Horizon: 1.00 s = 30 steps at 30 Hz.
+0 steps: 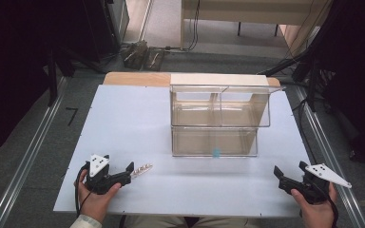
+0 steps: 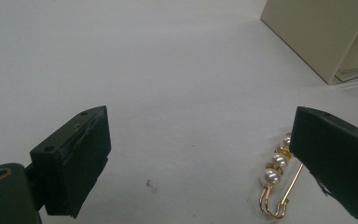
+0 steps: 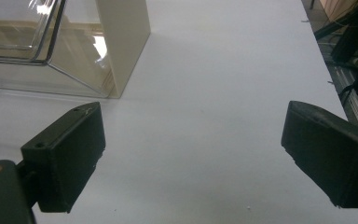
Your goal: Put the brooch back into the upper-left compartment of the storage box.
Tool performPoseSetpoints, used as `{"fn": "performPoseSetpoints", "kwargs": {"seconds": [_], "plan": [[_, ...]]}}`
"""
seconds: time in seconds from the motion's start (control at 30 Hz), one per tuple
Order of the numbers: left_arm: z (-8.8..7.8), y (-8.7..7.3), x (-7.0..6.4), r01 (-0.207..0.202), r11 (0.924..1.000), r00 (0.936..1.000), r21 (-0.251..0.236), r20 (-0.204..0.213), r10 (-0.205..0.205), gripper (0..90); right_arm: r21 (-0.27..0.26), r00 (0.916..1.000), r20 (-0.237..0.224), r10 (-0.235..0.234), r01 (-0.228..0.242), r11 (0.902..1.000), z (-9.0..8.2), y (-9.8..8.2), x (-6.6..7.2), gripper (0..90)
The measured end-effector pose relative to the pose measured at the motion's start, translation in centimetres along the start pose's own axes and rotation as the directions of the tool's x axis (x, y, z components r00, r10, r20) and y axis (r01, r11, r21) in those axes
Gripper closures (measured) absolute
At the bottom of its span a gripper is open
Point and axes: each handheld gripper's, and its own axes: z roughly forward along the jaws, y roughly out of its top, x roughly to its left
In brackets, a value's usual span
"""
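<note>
At the near left of the white counter [image 1: 123, 118], the left gripper [image 1: 129, 172] rests low in a person's hand, its fingers [image 2: 70, 163] spread wide and closed on nothing. A gold pin strung with pearls [image 2: 275, 172] lies flat on the counter just beside the right-hand finger in the left gripper view; that finger hides the pin's far end, and whether the two touch cannot be told. From the high view the pin [image 1: 141, 169] appears as a small pale streak off the gripper's tip, its detail too fine to read. At mid-counter stands a clear two-tier organizer [image 1: 218, 118] with cream side panels; a small blue item [image 1: 216, 152] in its lower tier is too blurred to identify. At the near right, the right gripper [image 1: 279, 175] sits well apart from the pin, fingers [image 3: 65, 158] likewise wide and empty above bare counter, the organizer's corner [image 3: 121, 51] cut off at the frame's top left.
</note>
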Motion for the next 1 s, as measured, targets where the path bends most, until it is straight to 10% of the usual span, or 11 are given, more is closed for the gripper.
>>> {"fn": "performPoseSetpoints", "kwargs": {"seconds": [1.0], "plan": [[1.0, -0.2, -2.3, -0.148, 0.9866, 0.9825, 0.068, 0.124, 0.139, 14.6, 0.002, 1.0000, 0.000, 0.006, -0.006, 1.0000, 0.0, 0.0, -0.1, 4.8]]}}
